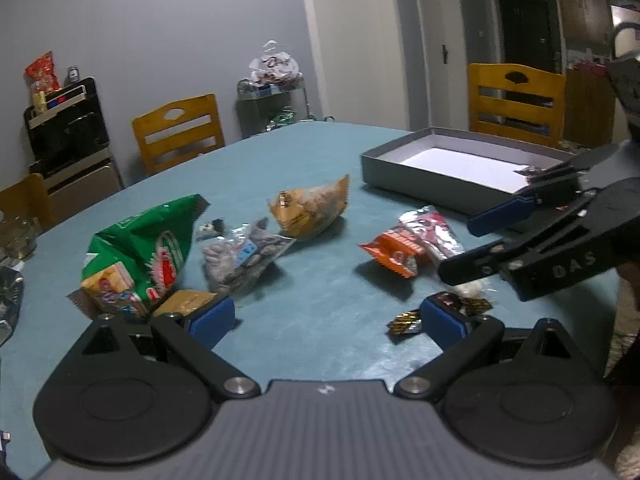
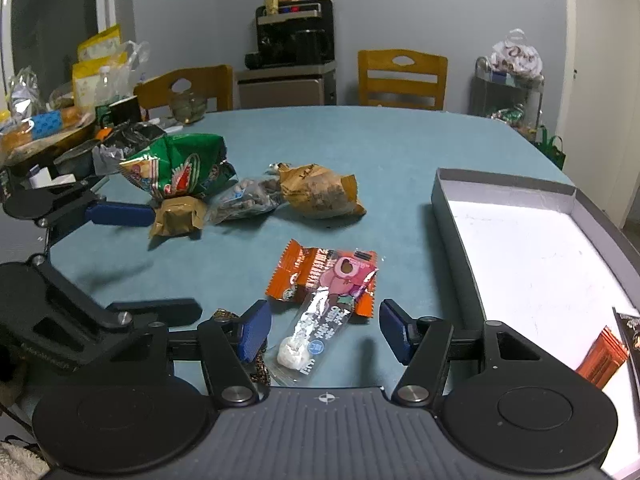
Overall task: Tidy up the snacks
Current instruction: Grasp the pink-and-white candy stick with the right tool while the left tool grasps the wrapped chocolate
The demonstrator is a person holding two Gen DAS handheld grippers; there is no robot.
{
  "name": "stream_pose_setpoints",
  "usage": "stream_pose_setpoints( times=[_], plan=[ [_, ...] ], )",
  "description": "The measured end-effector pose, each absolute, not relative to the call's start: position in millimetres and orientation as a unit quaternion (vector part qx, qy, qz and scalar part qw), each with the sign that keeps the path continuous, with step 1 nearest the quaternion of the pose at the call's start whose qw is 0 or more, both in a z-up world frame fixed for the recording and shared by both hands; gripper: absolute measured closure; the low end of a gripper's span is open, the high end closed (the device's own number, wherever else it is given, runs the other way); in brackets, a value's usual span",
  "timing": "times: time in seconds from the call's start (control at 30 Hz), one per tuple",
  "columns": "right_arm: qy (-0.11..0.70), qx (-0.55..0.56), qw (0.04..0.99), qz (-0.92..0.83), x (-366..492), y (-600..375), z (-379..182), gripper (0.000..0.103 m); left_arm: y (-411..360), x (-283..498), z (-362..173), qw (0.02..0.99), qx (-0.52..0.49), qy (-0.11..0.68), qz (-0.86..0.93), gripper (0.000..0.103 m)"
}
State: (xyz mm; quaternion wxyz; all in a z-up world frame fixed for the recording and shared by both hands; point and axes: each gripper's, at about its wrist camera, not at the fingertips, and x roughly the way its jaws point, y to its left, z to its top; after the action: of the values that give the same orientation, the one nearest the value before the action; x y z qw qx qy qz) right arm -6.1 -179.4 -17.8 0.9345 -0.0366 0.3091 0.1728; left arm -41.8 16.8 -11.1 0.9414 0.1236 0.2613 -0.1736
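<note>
Right now the right gripper (image 2: 322, 330) hangs low over the teal tablecloth (image 2: 400, 152) with its jaws spread wide and nothing between them; the clear candy packet with the pink bear print (image 2: 332, 312) lies directly in the gap, its white sweet nearest the camera. It overlaps an orange wafer wrapper (image 2: 298, 276), so the pinch should, I judge, take the clear packet by its near half alone and lift straight up, or both may come away together. The left gripper (image 1: 326, 316) is likewise open and empty, with a small dark-and-gold candy (image 1: 406, 322) just beside its right pad. The grey box lid (image 2: 500, 186) stands to the right, already holding an orange wrapper (image 2: 602, 360) at its near corner; a short carry sideways should do. Farther off lie a brown packet (image 2: 178, 216), a clear bag of nuts (image 2: 250, 196), an orange-brown bag (image 2: 316, 190) and a green bag (image 2: 184, 164).
</note>
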Motion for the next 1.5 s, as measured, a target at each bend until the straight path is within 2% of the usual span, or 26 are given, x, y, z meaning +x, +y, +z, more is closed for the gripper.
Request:
stream_pose_setpoints(
  times=[0.43,0.7,0.77,0.87,0.93,1.07,1.13,1.17,1.23,1.5],
  plan=[
    [0.314,-0.014,0.931,0.186,-4.2,-183.9,-22.0,0.036,-5.2,-50.5,-15.7,0.924,0.147,0.251,-0.248,0.003],
    [0.313,-0.02,0.931,0.186,-4.1,-183.5,-24.5,0.049,-28.7,-54.3,-23.0,0.909,0.21,0.248,-0.26,0.003],
    [0.316,-0.023,0.93,0.188,-3.9,-182.7,-26.1,0.06,-30.7,-55.0,-22.7,0.909,0.215,0.241,-0.265,0.003],
    [0.324,-0.025,0.926,0.192,-3.1,-181.9,-29.1,0.066,-32.8,-53.4,-22.1,0.906,0.217,0.239,-0.274,0.005],
    [0.32,-0.022,0.927,0.193,-4.1,-182.8,-28.5,0.073,-33.7,-50.0,-20.8,0.905,0.221,0.238,-0.274,0.008],
    [0.305,-0.022,0.932,0.196,-8.1,-186.8,-24.5,0.083,-31.1,-38.0,-19.0,0.901,0.207,0.257,-0.282,0.023],
    [0.299,-0.017,0.933,0.198,-9.9,-189.9,-21.9,0.087,-28.5,-30.5,-21.1,0.898,0.188,0.275,-0.288,0.031],
    [0.295,-0.013,0.934,0.2,-10.7,-192.1,-20.4,0.089,-28.0,-27.7,-22.2,0.896,0.18,0.285,-0.289,0.04],
    [0.288,-0.01,0.937,0.197,-11.8,-195.6,-17.9,0.09,-24.2,-20.7,-24.5,0.893,0.154,0.304,-0.295,0.048],
    [0.287,-0.003,0.935,0.208,-11.5,-201.0,-16.4,0.09,-14.0,-12.1,-26.9,0.884,0.09,0.329,-0.32,0.062]
  ],
)
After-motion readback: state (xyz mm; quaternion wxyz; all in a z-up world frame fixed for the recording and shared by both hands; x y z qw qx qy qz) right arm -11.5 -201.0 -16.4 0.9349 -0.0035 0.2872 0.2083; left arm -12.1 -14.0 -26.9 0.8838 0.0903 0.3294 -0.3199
